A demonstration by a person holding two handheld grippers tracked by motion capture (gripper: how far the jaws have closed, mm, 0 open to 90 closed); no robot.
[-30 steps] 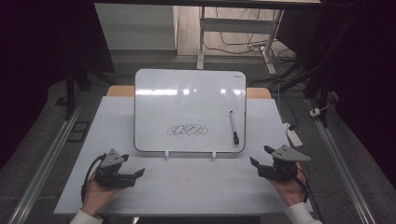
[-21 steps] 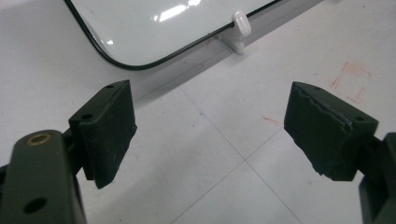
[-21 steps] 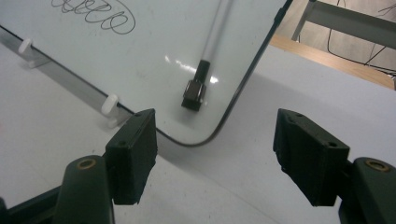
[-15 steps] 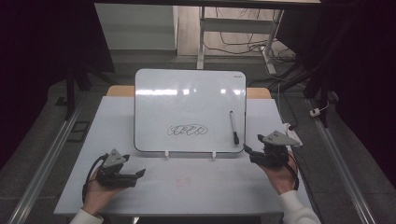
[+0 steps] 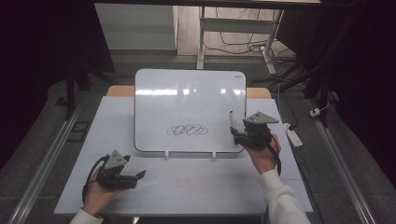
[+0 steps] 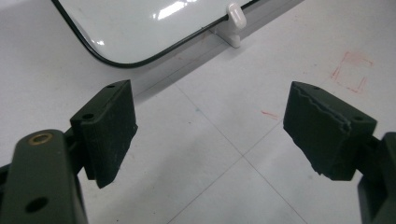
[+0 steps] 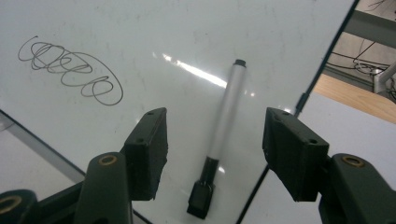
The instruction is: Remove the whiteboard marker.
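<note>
Right tool (image 5: 239,135) now moved up from the desk's (image 5: 196,182) 4 o'clock edge onto the whiteboard's (image 5: 187,102) lower right corner. Jaws apart, straddling the marker (image 7: 224,116) lying flat at the board's 3 o'clock side, not touching. Left tool (image 5: 133,176) resting at 7 o'clock, jaws wide apart. Scribble (image 5: 187,130) near bottom centre.

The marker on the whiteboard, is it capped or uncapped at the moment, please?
Capped, it seems: the marker lies flat on the whiteboard with a black cap at its near end and no tip exposed, between the open right gripper jaws.
</note>
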